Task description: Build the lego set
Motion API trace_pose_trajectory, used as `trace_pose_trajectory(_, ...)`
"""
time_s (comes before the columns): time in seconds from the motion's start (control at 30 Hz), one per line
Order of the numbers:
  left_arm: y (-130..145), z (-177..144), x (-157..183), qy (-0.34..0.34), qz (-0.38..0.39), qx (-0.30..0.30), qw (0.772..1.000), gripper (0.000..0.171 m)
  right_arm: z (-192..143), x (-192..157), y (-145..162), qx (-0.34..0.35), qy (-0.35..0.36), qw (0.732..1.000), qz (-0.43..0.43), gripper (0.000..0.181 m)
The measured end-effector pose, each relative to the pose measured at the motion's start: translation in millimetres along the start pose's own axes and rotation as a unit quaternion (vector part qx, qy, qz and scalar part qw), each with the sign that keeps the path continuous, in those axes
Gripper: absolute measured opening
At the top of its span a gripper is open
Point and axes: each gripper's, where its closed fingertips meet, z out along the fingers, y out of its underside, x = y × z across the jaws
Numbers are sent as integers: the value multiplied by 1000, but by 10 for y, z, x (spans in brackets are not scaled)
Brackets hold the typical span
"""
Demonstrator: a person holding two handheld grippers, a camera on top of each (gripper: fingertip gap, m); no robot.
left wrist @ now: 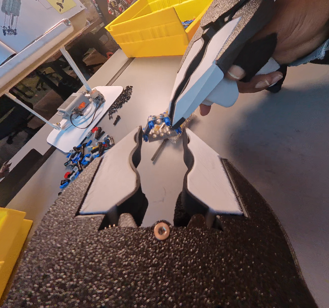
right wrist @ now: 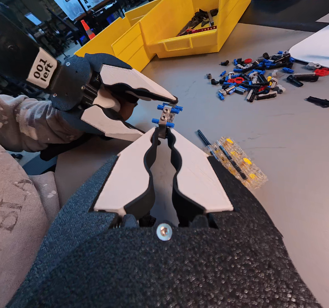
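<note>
My right claw (right wrist: pixel 162 131) is clamped on the lower end of a small grey plastic brick assembly studded with blue pins (right wrist: pixel 167 115), holding it upright just above the grey tabletop (right wrist: pixel 195 89). My left claw (left wrist: pixel 162 133) stands spread wide and grips nothing; one of its fingertips (right wrist: pixel 173 100) touches the top of the assembly. Beside my right claw lies a clear plastic block with yellow spots (right wrist: pixel 236 162) threaded by thin black rods. A loose pile of blue, black and red small parts (right wrist: pixel 256 78) sits farther off, near the yellow plastic bins (right wrist: pixel 178 38).
</note>
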Motion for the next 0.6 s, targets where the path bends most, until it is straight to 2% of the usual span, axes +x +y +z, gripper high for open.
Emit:
trace_pose_trajectory(0.07,18,13,44,12,-2,-3,1000,38,28,-15,36,-11,10,1000,-11,8)
trace_pose_trajectory(0.6,35,15,47,66,-113,3,991,37,22,-26,6,-7,44,996,-71,7)
